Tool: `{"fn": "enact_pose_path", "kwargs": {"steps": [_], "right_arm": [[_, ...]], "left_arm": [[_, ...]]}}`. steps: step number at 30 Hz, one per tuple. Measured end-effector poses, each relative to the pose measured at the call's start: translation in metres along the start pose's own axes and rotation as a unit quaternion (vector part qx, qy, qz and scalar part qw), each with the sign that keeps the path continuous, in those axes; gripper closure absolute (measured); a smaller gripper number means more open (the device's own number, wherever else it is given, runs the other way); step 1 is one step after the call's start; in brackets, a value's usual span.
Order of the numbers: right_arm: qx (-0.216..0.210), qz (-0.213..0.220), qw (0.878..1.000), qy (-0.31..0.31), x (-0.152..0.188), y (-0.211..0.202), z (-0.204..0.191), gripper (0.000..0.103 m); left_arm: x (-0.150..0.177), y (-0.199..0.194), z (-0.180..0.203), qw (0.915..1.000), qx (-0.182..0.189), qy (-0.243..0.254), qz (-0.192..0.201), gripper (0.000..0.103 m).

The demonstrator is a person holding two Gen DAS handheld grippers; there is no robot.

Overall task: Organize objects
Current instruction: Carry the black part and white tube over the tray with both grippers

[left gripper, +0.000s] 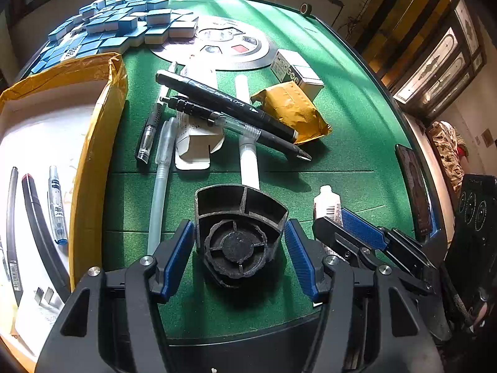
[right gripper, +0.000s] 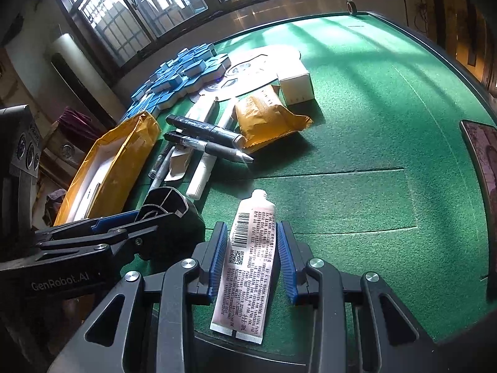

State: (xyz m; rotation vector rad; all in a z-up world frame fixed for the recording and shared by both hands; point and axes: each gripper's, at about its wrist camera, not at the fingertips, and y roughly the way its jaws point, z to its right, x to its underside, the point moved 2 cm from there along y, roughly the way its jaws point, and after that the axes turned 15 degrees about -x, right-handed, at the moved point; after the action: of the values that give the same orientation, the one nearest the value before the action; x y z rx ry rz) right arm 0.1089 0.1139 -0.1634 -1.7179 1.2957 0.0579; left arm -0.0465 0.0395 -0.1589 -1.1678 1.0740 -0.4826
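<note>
Left tool (left gripper: pixel 239 248): pads apart, either side of the black ribbed holder (left gripper: pixel 239 227), apparently not pressing it.
Right tool (right gripper: pixel 251 258): clamped on the uncapped pink tube (right gripper: pixel 248 261).
Holder: on green worktop (left gripper: pixel 357 143), beside the yellow-edged box (left gripper: pixel 96 143).
</note>
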Motion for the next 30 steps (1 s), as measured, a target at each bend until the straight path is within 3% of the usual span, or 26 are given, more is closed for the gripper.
{"fn": "enact_pose_path", "kwargs": {"steps": [17,22,26,30], "right_arm": [[0.007,-0.004,1.000,-0.024,0.002,0.002,-0.006,0.069],[0.040,-0.009,0.998,-0.053,0.005,0.008,-0.016,0.069],[0.085,-0.003,0.994,-0.074,0.008,0.015,-0.025,0.074],[0.066,0.002,0.997,-0.048,0.008,0.012,-0.024,0.075]], "left_arm": [[0.007,-0.011,-0.007,0.9996,0.013,-0.020,0.014,0.042],[0.011,-0.023,-0.019,0.9983,0.030,-0.048,0.016,0.042],[0.013,-0.032,-0.026,0.9970,0.041,-0.062,0.019,0.042],[0.016,-0.042,-0.031,0.9963,0.044,-0.068,0.029,0.042]]}}
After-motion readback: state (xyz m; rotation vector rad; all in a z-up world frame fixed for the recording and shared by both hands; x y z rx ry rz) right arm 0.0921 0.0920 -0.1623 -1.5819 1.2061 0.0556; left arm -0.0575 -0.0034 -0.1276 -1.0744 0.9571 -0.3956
